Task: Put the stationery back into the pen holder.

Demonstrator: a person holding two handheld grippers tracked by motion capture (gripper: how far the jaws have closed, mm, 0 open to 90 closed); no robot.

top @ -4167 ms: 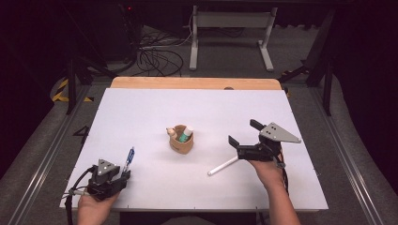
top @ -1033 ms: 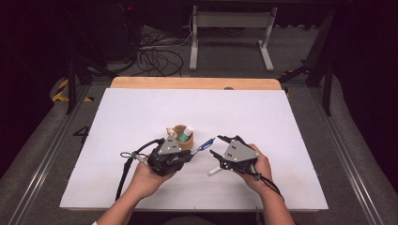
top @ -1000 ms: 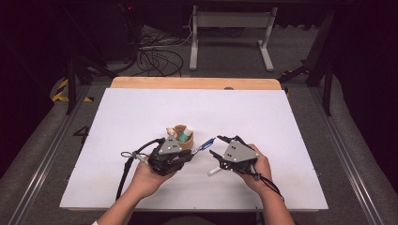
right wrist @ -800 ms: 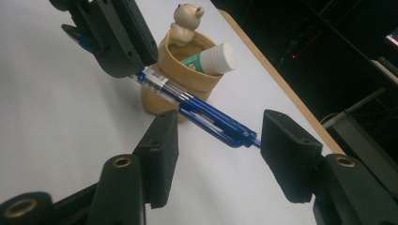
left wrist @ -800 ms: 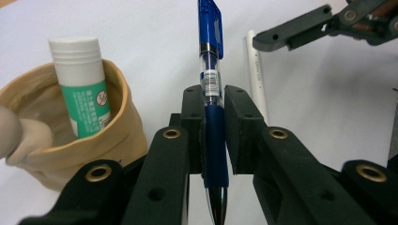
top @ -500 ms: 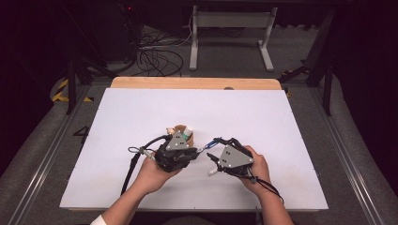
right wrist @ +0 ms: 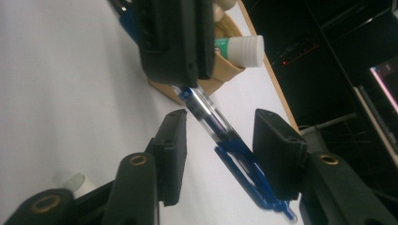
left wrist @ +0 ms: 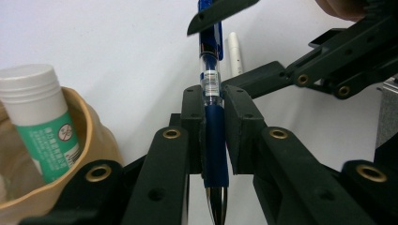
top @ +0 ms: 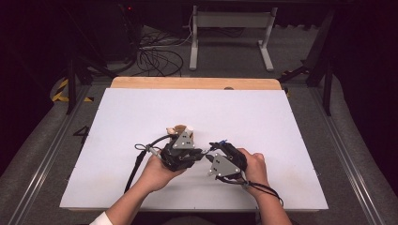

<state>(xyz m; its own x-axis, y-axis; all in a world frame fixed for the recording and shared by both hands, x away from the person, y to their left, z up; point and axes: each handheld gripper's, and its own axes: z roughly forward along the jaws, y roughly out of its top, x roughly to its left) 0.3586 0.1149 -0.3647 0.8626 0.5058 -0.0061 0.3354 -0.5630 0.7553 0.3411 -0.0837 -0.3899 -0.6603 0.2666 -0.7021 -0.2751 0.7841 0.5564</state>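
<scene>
The left claw (top: 199, 152) is clenched on a blue pen (left wrist: 214, 136), its two pads pressed against the dark blue grip section, with the metal tip pointing toward six o'clock in the left gripper view and the clear barrel and blue clip end running up toward twelve. The right claw (right wrist: 220, 136) has just been closing around the clip end of the same pen (right wrist: 220, 133); in the right gripper view its pads stand on either side of the barrel with a gap still visible on both sides, so it is released, not gripping. In the high view the two claws meet nose to nose near the middle of the white desk (top: 263, 117), slightly toward six o'clock, the right claw (top: 211, 151) at three o'clock of the left one. A tan cup (top: 177, 130) stands just at twelve o'clock of the left claw, holding a white tube with a green label (left wrist: 40, 124). A white pen (left wrist: 235, 52) lies on the desk beyond the blue pen.
</scene>
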